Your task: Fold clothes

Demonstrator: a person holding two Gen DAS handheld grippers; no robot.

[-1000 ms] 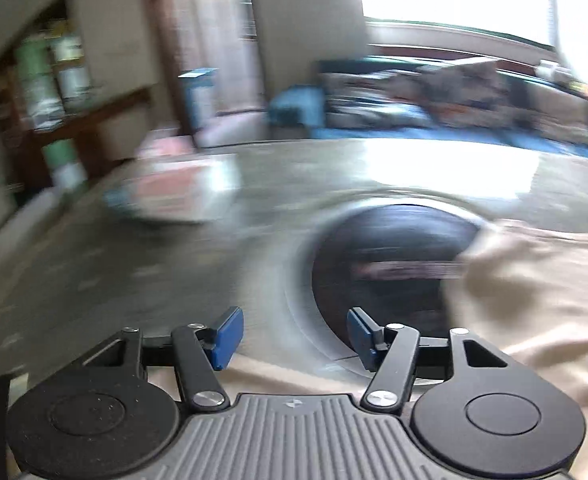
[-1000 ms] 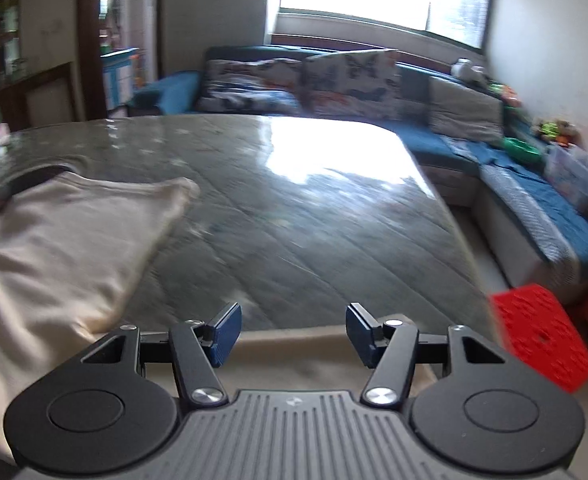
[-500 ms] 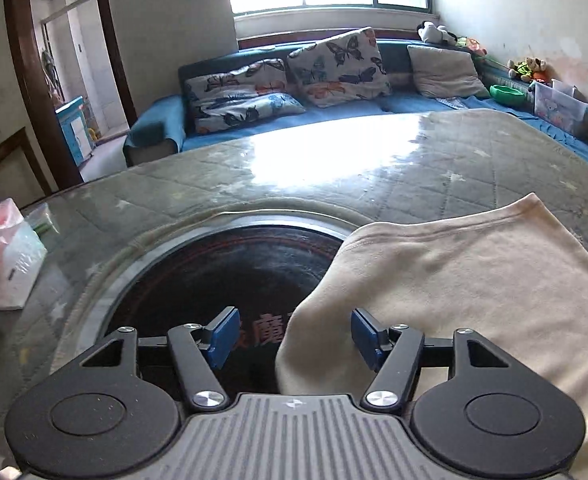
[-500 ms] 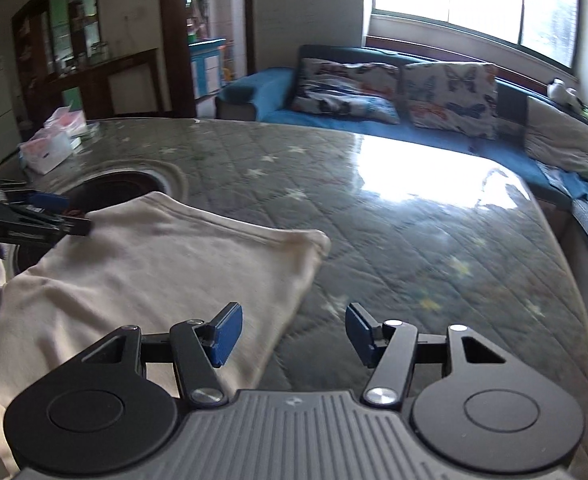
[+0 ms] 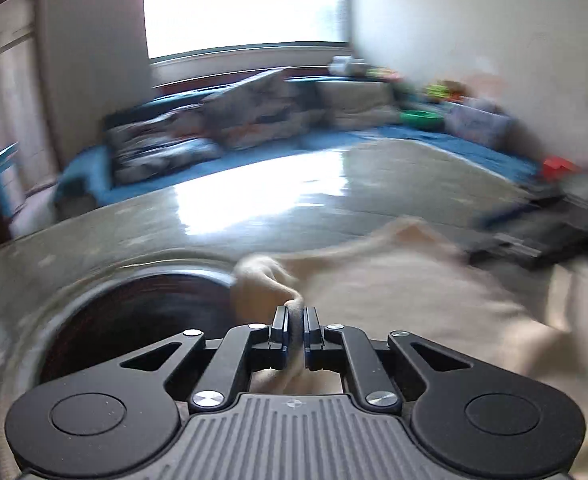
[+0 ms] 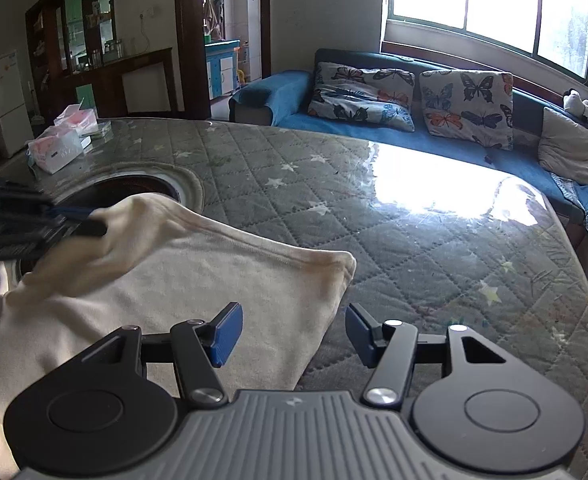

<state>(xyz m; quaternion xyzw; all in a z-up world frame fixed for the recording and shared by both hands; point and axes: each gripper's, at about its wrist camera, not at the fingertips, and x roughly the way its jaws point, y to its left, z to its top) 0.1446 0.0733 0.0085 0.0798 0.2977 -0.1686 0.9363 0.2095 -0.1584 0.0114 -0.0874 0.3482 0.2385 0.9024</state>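
Left wrist view: I'm seeing left gripper (image 5: 293, 322) pinching bunched edge of cream garment (image 5: 406, 300), jaws having just closed with cloth between pads. Garment lying over quilted table (image 5: 141, 224), its near-left part overhanging dark round recess (image 5: 133, 312). Right wrist view: I'm holding right gripper (image 6: 294, 334) parted, nothing gripped, hovering over garment's right edge near its corner. Tissue packs (image 6: 59, 152) sitting at far left. Blue sofa (image 6: 374, 128) with butterfly cushions (image 6: 466, 104) lying beyond, window (image 6: 486, 8) glaring behind.
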